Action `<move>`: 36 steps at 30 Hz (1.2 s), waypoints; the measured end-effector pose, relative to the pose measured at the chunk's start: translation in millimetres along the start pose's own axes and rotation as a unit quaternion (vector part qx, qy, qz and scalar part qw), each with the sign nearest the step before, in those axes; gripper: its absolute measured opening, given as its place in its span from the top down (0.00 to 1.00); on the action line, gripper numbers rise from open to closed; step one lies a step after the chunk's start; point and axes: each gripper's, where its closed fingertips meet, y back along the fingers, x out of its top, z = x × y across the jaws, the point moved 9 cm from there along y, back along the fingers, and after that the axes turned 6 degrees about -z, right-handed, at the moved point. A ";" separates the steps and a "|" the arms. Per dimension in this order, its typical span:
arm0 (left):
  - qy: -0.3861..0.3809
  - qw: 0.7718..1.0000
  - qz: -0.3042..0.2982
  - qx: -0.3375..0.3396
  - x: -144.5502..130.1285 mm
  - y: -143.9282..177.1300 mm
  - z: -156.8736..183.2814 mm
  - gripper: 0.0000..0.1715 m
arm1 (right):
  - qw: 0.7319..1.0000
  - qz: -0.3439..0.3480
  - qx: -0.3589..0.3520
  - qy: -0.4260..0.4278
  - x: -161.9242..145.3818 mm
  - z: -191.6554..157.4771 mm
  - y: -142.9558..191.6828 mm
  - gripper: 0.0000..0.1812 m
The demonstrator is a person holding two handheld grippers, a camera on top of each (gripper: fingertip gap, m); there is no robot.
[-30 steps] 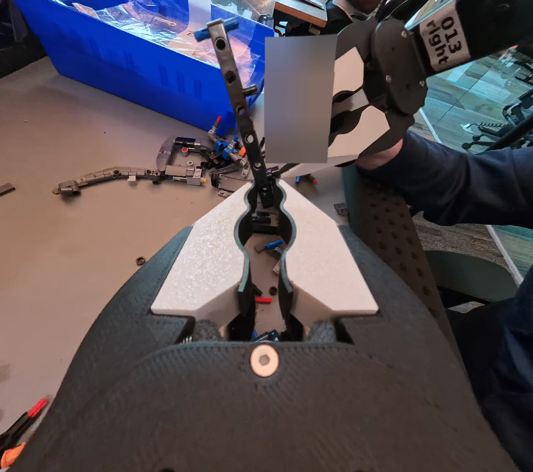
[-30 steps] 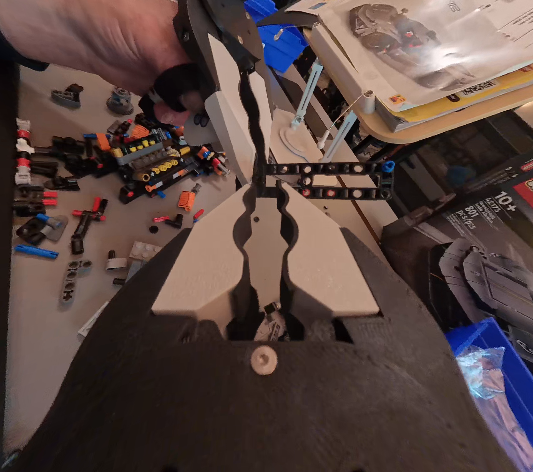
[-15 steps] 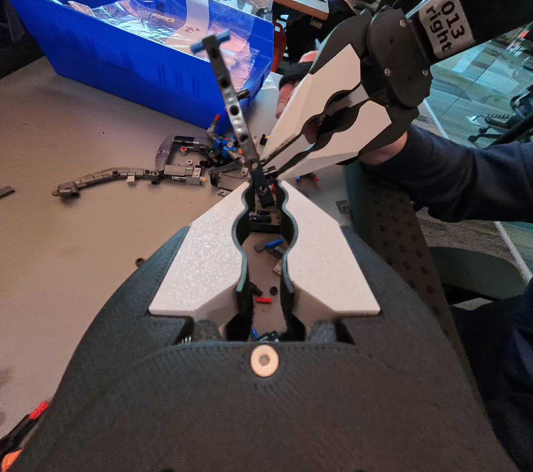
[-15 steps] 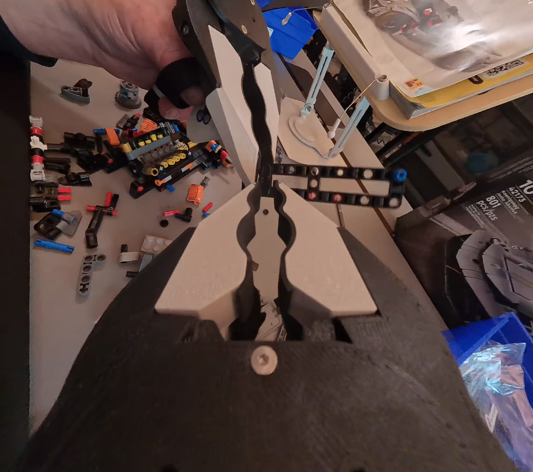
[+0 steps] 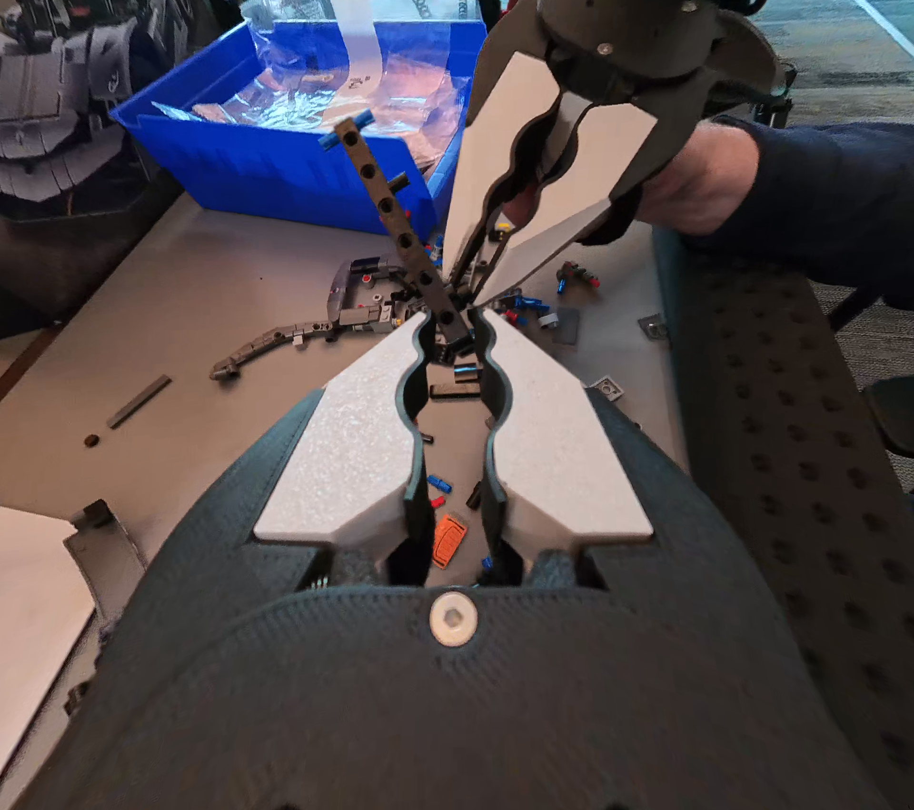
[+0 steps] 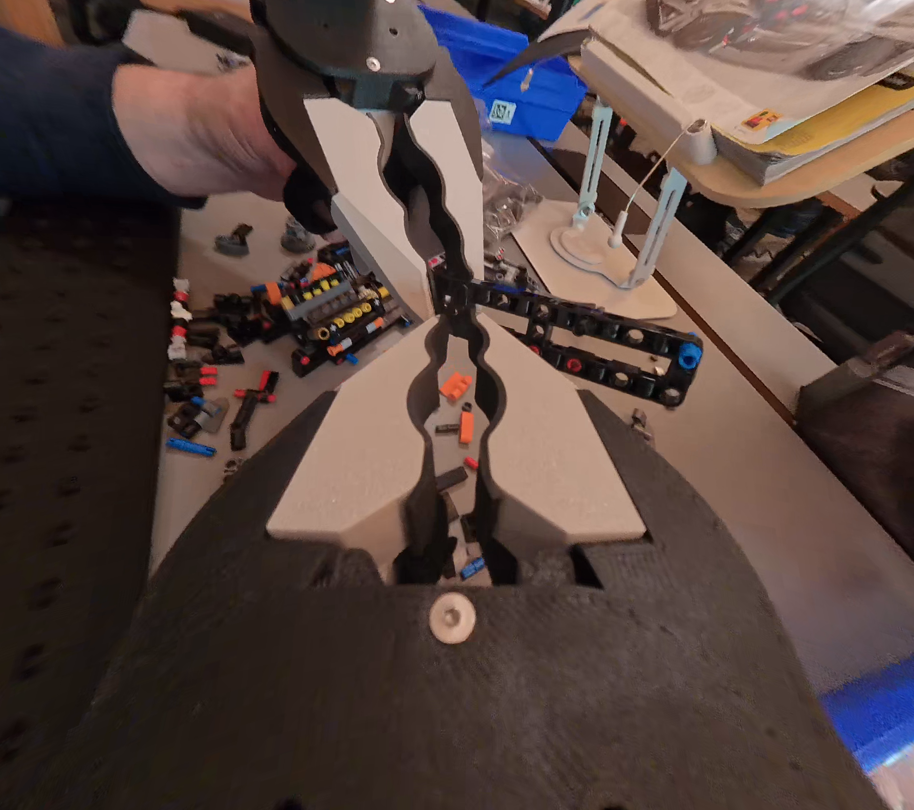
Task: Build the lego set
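While my left gripper pinched one corner of the black beam frame, I held the frame in the air above the grey table, its long side slanting up and away from me with a blue pin at the far end. My right gripper met the same corner, its jaws narrowed almost together there; whether they truly gripped the frame or only touched it, I could not tell. Loose parts and a half-built engine block lay scattered below, and the instruction booklet sat on its stand to my right. With both tips crowded onto one small corner, I judged the hold thin: the long frame could lever round in my left jaws, and any sideways push from the right might twist it free and drop it among the loose parts.
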 end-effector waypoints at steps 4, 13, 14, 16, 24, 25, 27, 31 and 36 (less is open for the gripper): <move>-0.044 0.998 -0.017 0.030 0.2 -1.1 5.3 0.93 | 0.999 0.013 0.025 -0.021 -2.1 1.7 0.5 0.97; -0.102 0.994 -0.009 0.039 7.6 4.2 18.5 0.93 | 0.991 0.064 0.101 -0.056 -2.3 2.1 7.5 0.97; -0.107 0.994 -0.009 0.037 7.6 4.5 19.5 0.93 | 0.990 0.064 0.107 -0.058 -2.6 1.9 7.4 0.97; -0.108 0.994 -0.003 0.029 8.4 6.0 21.1 0.93 | 0.988 0.070 0.123 -0.065 -2.7 1.7 8.0 0.98; -0.112 0.994 0.012 -0.010 10.6 9.9 27.5 0.92 | 0.976 0.093 0.179 -0.081 -2.4 0.0 11.8 0.98; -0.110 0.994 0.012 -0.016 10.5 10.2 27.5 0.92 | 0.975 0.095 0.185 -0.083 -2.3 -0.2 11.9 0.98; -0.106 0.994 0.016 -0.028 9.9 10.1 27.4 0.92 | 0.972 0.097 0.195 -0.087 -2.6 -0.3 11.9 0.98; -0.091 0.994 0.026 -0.060 7.9 9.4 26.6 0.91 | 0.968 0.097 0.213 -0.092 -3.9 -0.5 12.0 0.98; -0.088 0.993 0.026 -0.080 6.6 9.1 27.3 0.91 | 0.964 0.097 0.229 -0.093 -5.2 -1.4 12.0 0.98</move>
